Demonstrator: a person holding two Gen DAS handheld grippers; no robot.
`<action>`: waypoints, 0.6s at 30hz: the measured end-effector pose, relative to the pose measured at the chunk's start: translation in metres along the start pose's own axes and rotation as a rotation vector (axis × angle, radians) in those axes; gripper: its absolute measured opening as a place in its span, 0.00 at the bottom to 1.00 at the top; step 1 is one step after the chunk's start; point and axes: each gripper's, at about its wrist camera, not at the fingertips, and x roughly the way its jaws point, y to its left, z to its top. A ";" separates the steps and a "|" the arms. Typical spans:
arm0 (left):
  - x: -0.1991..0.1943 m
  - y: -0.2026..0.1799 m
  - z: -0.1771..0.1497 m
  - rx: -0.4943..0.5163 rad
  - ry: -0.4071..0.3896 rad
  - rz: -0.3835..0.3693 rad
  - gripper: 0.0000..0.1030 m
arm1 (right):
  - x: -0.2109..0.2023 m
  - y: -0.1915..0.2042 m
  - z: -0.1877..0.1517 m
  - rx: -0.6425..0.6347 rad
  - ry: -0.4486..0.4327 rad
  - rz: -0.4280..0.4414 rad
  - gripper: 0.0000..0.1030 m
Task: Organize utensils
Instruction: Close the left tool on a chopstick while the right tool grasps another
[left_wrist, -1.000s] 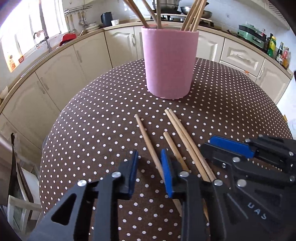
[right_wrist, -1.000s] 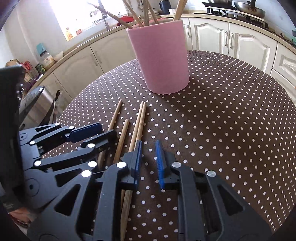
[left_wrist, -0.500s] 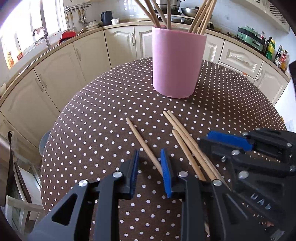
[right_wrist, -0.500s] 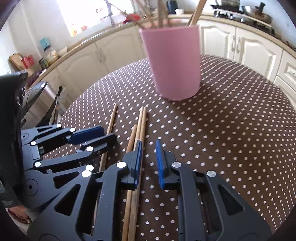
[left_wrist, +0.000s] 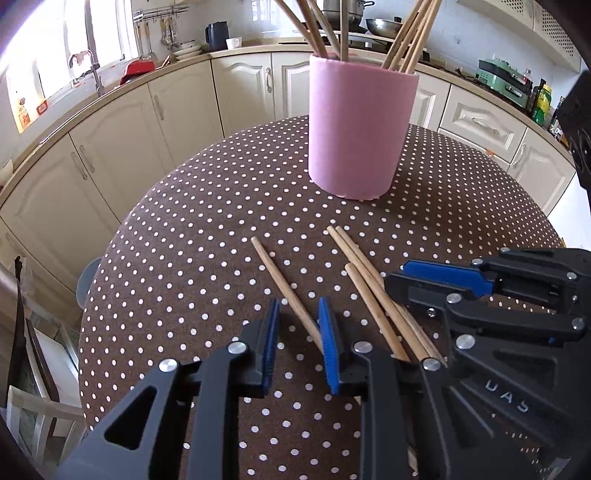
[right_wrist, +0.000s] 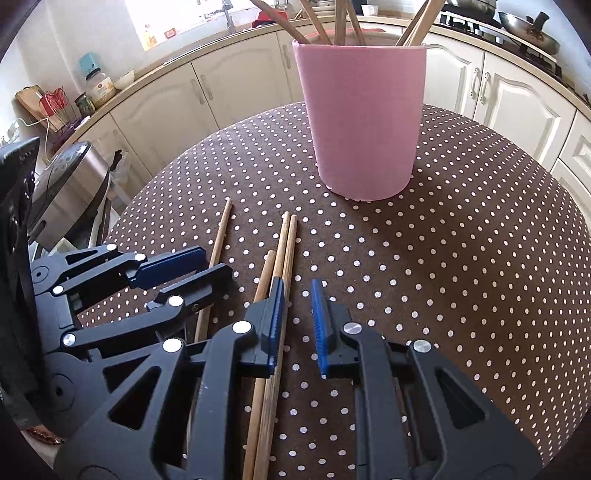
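Observation:
A pink cylindrical holder (left_wrist: 360, 129) (right_wrist: 364, 118) stands upright on the polka-dot table with several wooden chopsticks in it. Several more chopsticks lie loose on the cloth in front of it. One single chopstick (left_wrist: 286, 290) (right_wrist: 218, 247) runs between the fingers of my left gripper (left_wrist: 299, 332), which is open and low over it. A group of three chopsticks (left_wrist: 373, 295) (right_wrist: 282, 266) lies beside it. My right gripper (right_wrist: 297, 317) is open, and its left finger sits over that group. Each gripper also shows in the other's view, the right (left_wrist: 443, 284) and the left (right_wrist: 177, 273).
The round table with brown dotted cloth (left_wrist: 207, 229) (right_wrist: 480, 258) drops off at its edges. Cream kitchen cabinets (left_wrist: 122, 122) curve behind it. A silver appliance (right_wrist: 70, 181) and a chair (left_wrist: 33, 406) stand to the left, below the table's edge.
Both grippers pulled back a little from the holder and shifted sideways. The single chopstick now lies between my left gripper's fingers. Both grippers stayed open.

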 end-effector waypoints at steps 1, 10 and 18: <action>0.000 0.001 0.000 -0.002 0.000 0.000 0.20 | 0.001 0.001 0.002 -0.001 0.006 0.002 0.16; 0.003 0.008 0.006 -0.026 0.002 0.000 0.13 | 0.022 0.014 0.027 -0.051 0.098 -0.012 0.14; 0.005 0.004 0.011 -0.037 -0.007 -0.005 0.06 | 0.032 0.017 0.039 -0.063 0.104 -0.029 0.06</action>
